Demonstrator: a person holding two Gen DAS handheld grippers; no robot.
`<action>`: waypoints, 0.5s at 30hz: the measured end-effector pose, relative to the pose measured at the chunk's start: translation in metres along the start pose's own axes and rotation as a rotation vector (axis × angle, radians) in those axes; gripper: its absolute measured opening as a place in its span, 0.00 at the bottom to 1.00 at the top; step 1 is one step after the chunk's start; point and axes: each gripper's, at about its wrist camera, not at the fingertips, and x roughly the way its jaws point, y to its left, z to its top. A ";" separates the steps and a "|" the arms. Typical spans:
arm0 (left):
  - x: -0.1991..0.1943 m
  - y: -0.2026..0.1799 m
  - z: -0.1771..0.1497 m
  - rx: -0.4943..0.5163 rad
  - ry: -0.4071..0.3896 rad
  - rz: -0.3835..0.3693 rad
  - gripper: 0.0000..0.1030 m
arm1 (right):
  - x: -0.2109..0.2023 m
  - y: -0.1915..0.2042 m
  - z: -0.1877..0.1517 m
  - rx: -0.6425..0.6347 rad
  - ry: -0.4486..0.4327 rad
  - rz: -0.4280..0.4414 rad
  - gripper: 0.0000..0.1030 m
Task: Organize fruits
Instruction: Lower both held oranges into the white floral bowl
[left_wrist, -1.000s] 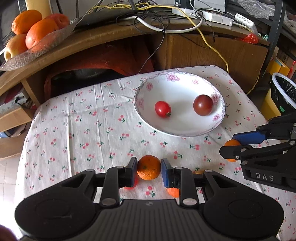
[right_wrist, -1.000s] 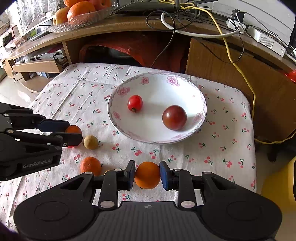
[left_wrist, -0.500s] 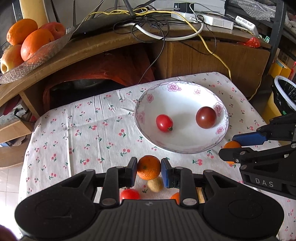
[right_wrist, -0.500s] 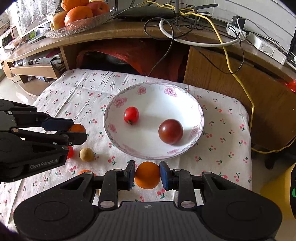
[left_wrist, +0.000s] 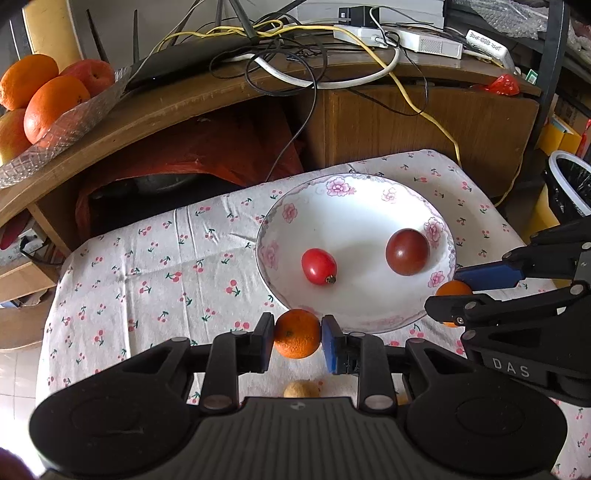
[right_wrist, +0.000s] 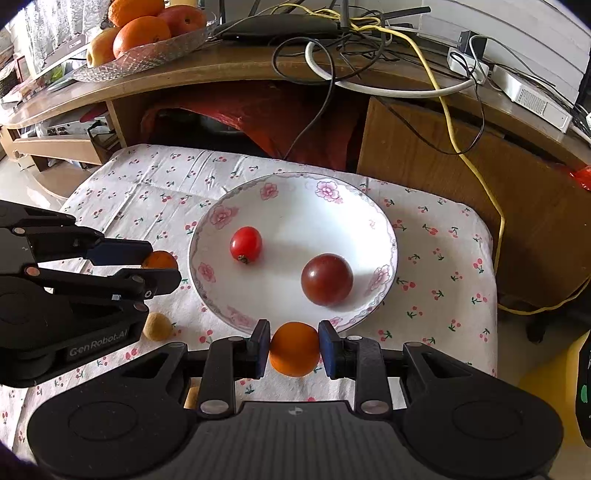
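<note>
left gripper (left_wrist: 297, 339) clamped on small orange tangerine (left_wrist: 297, 334) | right gripper (right_wrist: 294, 348) clamped on smooth orange fruit (right_wrist: 294, 348) | both at near rim of white floral porcelain bowl (left_wrist: 373, 317) | advice: clear rim, release low, one at a time

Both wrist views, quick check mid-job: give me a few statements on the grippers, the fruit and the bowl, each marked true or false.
1. The left hand-held gripper is shut on a small orange. True.
2. The right hand-held gripper is open with nothing between its fingers. False: it is shut on another orange.
3. The white bowl holds a red tomato and a dark round fruit. True.
4. Both held oranges already lie inside the bowl. False: each is clamped at the bowl's near rim.
5. A small brown fruit lies on the tablecloth, outside the bowl. True.
</note>
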 end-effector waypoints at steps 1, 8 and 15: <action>0.001 0.000 0.001 0.000 0.001 0.001 0.35 | 0.001 -0.001 0.001 0.003 0.001 -0.002 0.22; 0.008 -0.002 0.005 0.006 0.003 0.004 0.35 | 0.005 -0.005 0.004 0.014 -0.002 0.000 0.22; 0.016 0.000 0.008 -0.003 0.012 0.007 0.35 | 0.008 -0.007 0.007 0.020 -0.009 0.009 0.22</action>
